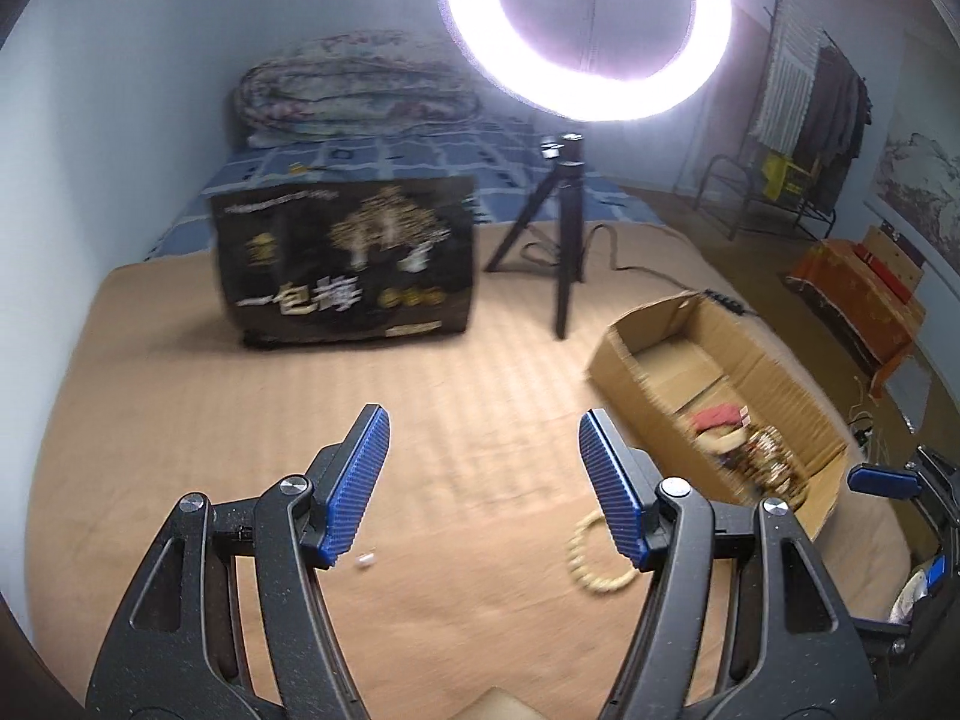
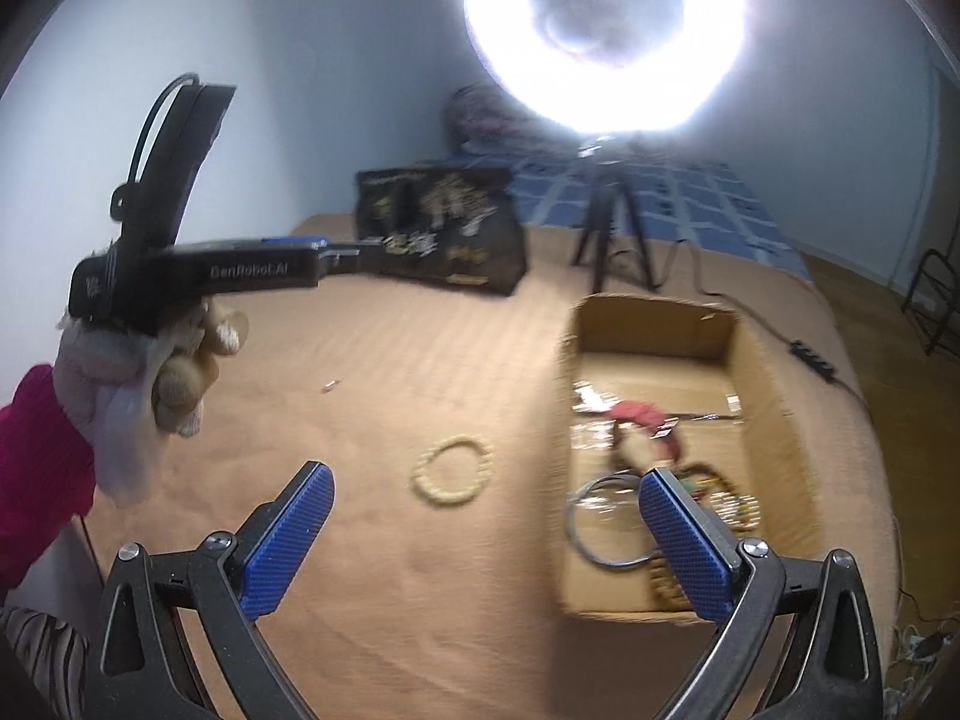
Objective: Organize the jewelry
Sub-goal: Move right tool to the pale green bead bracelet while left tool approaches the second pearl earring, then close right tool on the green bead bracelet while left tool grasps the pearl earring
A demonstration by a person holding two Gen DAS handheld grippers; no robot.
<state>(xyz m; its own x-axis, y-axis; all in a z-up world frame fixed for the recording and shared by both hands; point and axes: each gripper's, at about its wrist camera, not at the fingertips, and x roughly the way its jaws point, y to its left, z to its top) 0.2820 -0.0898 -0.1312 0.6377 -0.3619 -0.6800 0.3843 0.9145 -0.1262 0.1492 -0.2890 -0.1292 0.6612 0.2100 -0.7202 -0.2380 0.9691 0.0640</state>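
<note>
A cream bead bracelet [image 2: 453, 471] lies on the tan bedspread, left of an open cardboard box [image 2: 774, 420] that holds several pieces of jewelry [image 2: 654, 462]. In the left wrist view the bracelet [image 1: 591, 558] lies just below my left gripper's right finger. My left gripper [image 1: 483, 444] is open and empty above the bedspread; it also shows held in a gloved hand in the right wrist view [image 2: 300, 255]. My right gripper [image 2: 486, 504] is open and empty, above the bracelet and the box's near left corner. A tiny white piece [image 1: 365, 561] lies on the bedspread.
A black printed bag [image 1: 345, 264] stands at the back. A ring light [image 1: 591, 30] on a black tripod [image 1: 561, 240] stands behind the box, with a cable and power strip [image 2: 813, 357]. Folded quilts [image 1: 354, 87] lie by the wall.
</note>
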